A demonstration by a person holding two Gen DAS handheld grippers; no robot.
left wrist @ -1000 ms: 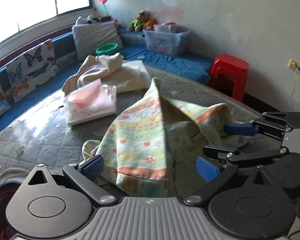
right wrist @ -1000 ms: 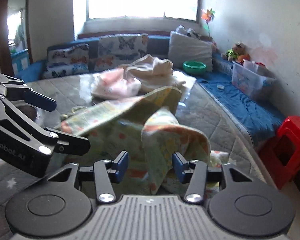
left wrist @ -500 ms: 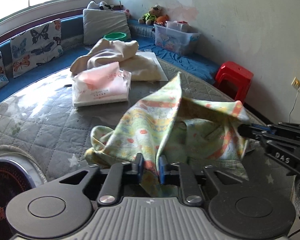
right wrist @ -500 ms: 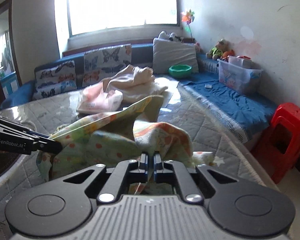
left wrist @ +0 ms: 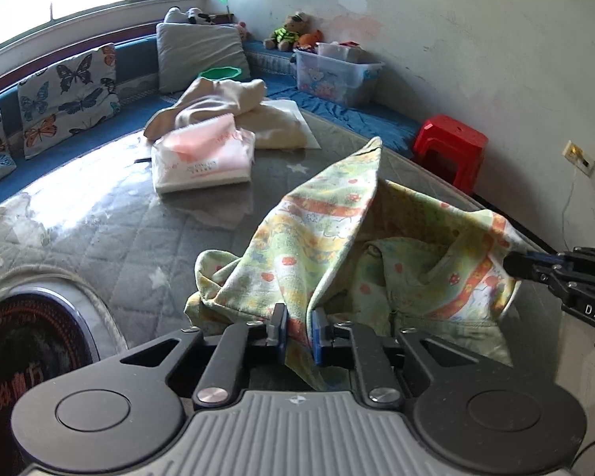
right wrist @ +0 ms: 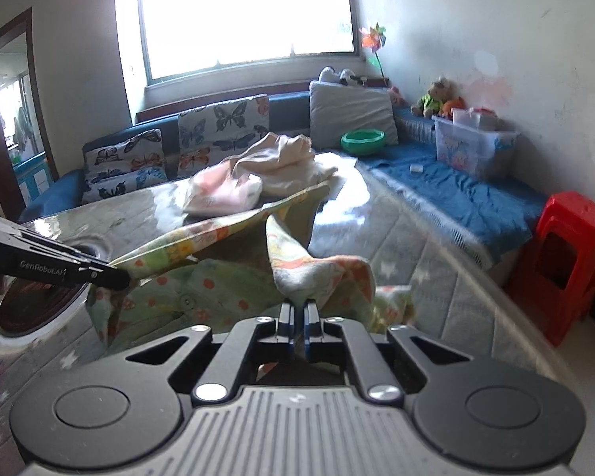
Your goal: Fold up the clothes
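Note:
A light green garment (left wrist: 329,238) printed with orange stripes and small red figures is bunched on the grey quilted table (left wrist: 111,234). My left gripper (left wrist: 298,329) is shut on its near edge, cloth pinched between the blue pads. My right gripper (right wrist: 298,319) is shut on another edge of the same garment (right wrist: 226,277). In the left wrist view the right gripper (left wrist: 513,265) comes in from the right, closed on the cloth. Seen from the right wrist, the left gripper (right wrist: 125,276) holds the cloth at the left. The fabric hangs slack between the two grips, with one fold peaked up.
A pink folded cloth pack (left wrist: 204,158) and a cream heap of clothes (left wrist: 234,107) lie farther back on the table. A round dark inset (left wrist: 23,349) sits at the table's left. A blue bench with cushions (left wrist: 69,99), a clear bin (left wrist: 337,75) and a red stool (left wrist: 450,150) stand beyond.
Both grippers went from open around the garment to shut on its edges. They then drew apart and back, stretching and lifting the cloth between them.

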